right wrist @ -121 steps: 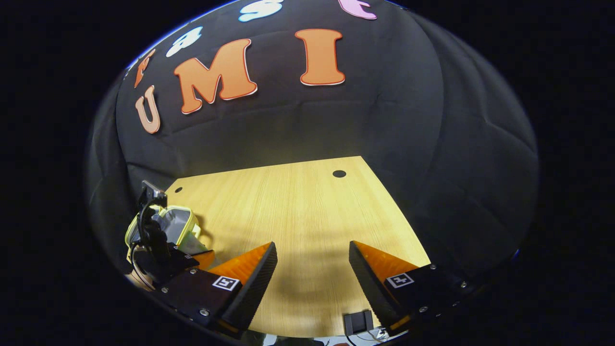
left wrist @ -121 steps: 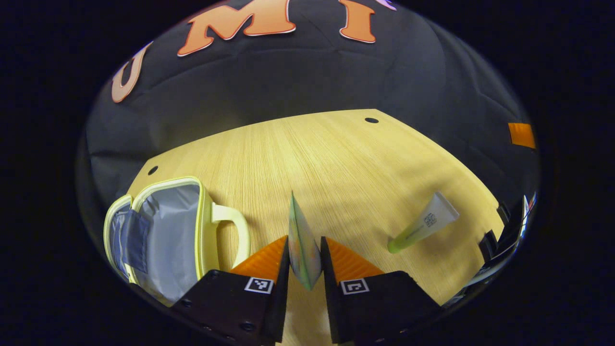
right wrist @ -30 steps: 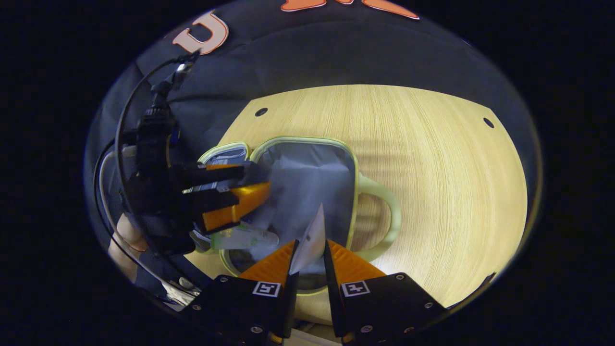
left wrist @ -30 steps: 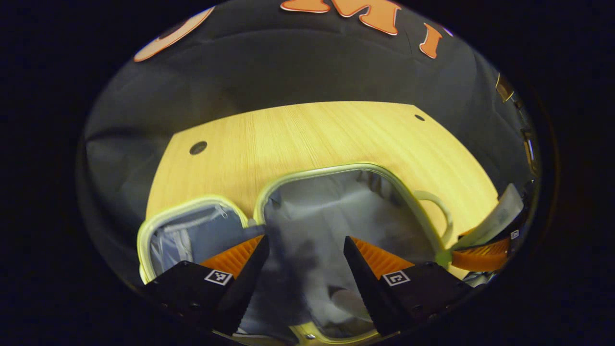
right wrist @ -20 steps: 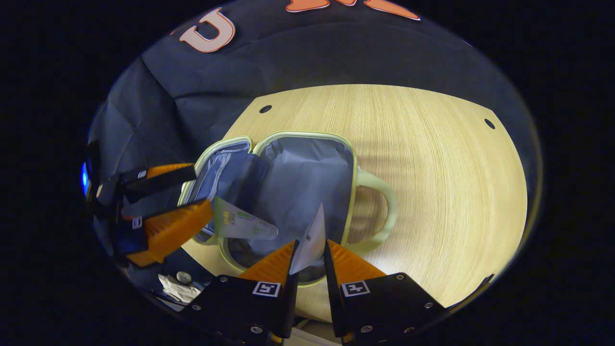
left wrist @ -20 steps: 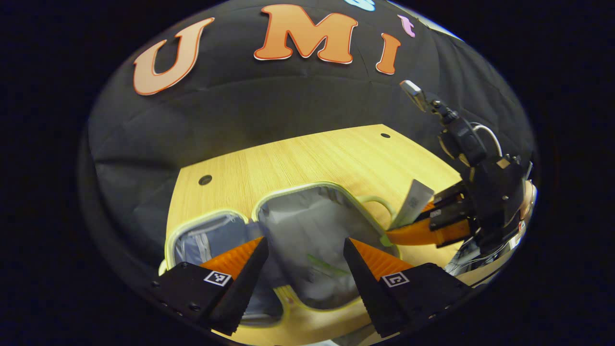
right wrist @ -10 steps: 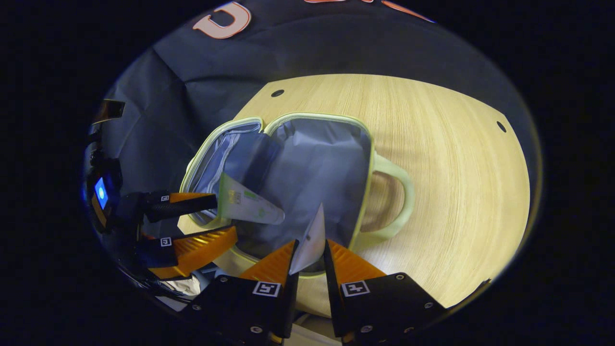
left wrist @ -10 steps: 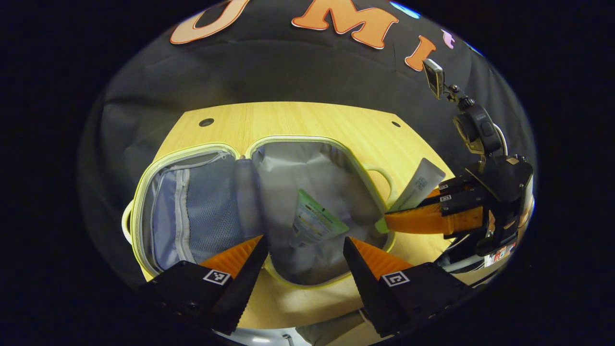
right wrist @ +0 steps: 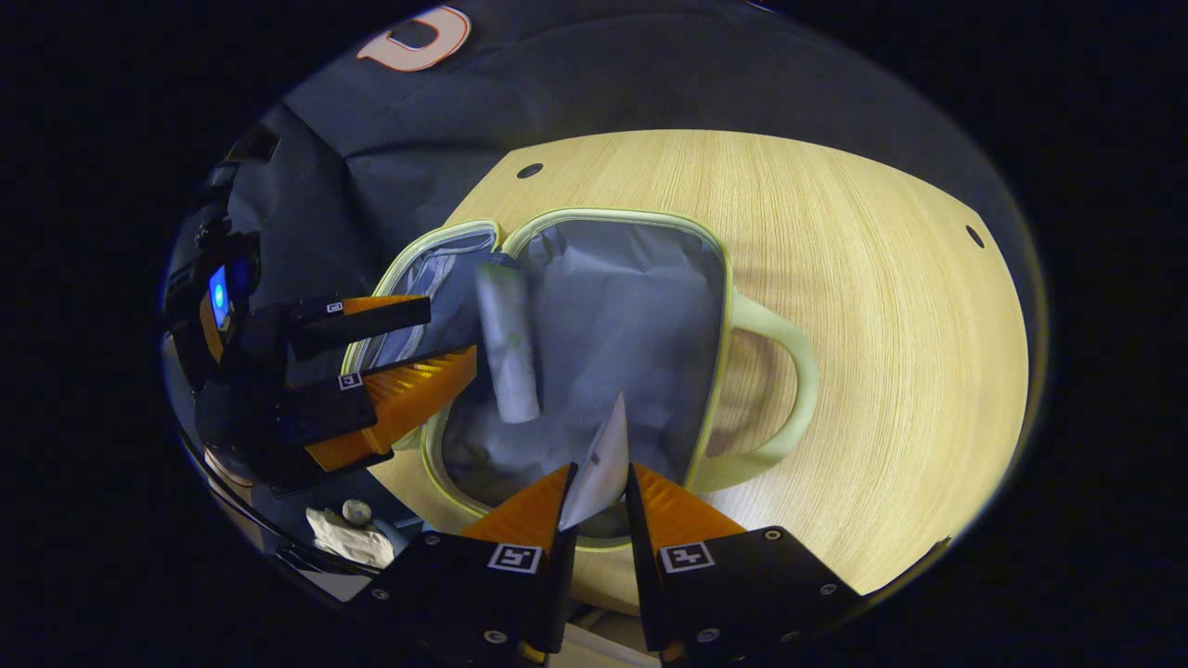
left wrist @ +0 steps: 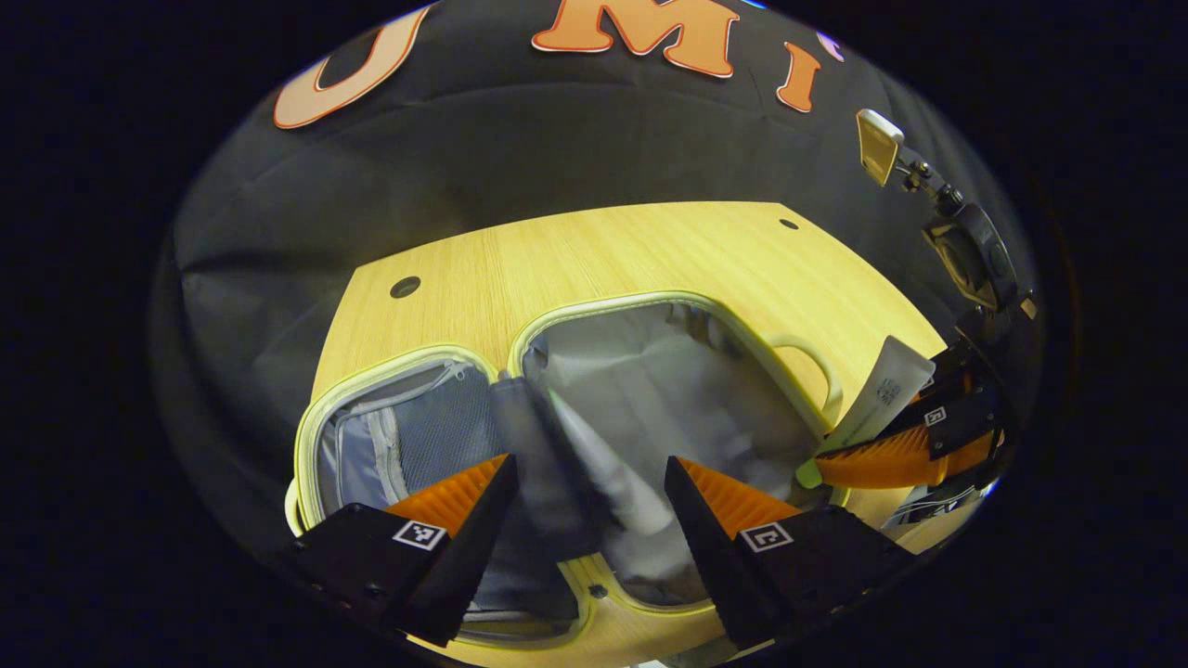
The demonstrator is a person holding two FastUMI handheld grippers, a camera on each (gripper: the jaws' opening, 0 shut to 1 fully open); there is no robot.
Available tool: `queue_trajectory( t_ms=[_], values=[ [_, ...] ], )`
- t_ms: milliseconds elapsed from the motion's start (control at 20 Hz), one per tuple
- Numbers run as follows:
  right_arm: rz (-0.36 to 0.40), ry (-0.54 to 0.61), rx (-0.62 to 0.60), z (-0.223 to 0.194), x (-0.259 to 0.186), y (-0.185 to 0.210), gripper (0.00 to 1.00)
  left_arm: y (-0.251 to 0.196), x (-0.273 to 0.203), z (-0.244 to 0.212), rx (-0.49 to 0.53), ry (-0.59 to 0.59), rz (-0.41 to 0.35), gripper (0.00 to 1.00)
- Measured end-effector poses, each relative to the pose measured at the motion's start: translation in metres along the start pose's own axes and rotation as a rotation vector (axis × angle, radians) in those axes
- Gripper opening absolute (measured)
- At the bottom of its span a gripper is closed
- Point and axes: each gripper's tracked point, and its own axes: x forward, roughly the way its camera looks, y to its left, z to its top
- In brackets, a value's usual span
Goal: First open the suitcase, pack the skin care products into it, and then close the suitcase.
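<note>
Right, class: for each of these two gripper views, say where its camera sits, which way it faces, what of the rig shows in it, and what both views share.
Left gripper view: rides the left gripper, looking down into the open suitcase; its own spread fingers at the bottom, the right gripper holding a white tube at right.
Right gripper view: rides the right gripper, facing the suitcase from its handle side; own fingers shut on that tube, left gripper at left.
Shared: suitcase, a loose tube inside, wooden table.

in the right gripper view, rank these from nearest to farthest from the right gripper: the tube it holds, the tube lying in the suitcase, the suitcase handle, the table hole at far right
1. Held tube, between the right gripper's fingers.
2. Loose tube, up-left inside the suitcase.
3. Suitcase handle, to the right; close to call against the loose tube.
4. Table hole, far right.
</note>
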Motion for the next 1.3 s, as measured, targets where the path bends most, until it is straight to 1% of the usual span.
queue_trajectory(
  t_ms=[150, 400, 450, 500, 550, 600, 750, 850, 950, 1150, 1300],
  values=[
    [-0.008, 0.0, -0.003, 0.004, 0.003, -0.001, 0.33, -0.001, -0.001, -0.002, -0.013, 0.001, -0.012, 0.99],
    [-0.005, -0.02, 0.014, 0.018, 0.007, 0.006, 0.34, 0.006, -0.008, -0.009, -0.073, 0.004, -0.004, 0.99],
    [0.006, -0.028, 0.01, 0.018, 0.01, 0.011, 0.4, 0.008, -0.01, -0.011, -0.084, 0.002, -0.003, 0.99],
    [0.005, -0.032, 0.009, 0.02, 0.009, 0.012, 0.44, 0.011, -0.011, -0.012, -0.094, 0.001, -0.001, 0.99],
    [-0.001, -0.043, 0.013, 0.023, 0.009, 0.012, 0.5, 0.013, -0.014, -0.013, -0.105, -0.001, 0.003, 0.99],
    [-0.008, -0.055, 0.016, 0.027, 0.008, 0.012, 0.63, 0.017, -0.016, -0.014, -0.114, -0.003, 0.005, 0.99],
    [-0.014, -0.065, 0.02, 0.027, 0.009, 0.016, 0.95, 0.028, -0.023, -0.019, -0.154, -0.008, 0.011, 0.99],
    [-0.018, -0.069, 0.013, 0.026, 0.008, 0.018, 0.96, 0.04, -0.03, -0.023, -0.188, -0.019, 0.021, 0.99],
    [-0.017, -0.077, 0.008, 0.026, 0.007, 0.021, 0.96, 0.061, -0.04, -0.026, -0.222, -0.039, 0.05, 0.99],
    [-0.017, -0.085, 0.016, 0.03, 0.009, 0.028, 0.96, 0.125, -0.066, -0.04, -0.316, -0.075, 0.144, 0.99],
    [-0.02, -0.084, 0.014, 0.03, 0.008, 0.032, 0.96, 0.184, -0.087, -0.056, -0.422, -0.101, 0.217, 0.99]
  ],
)
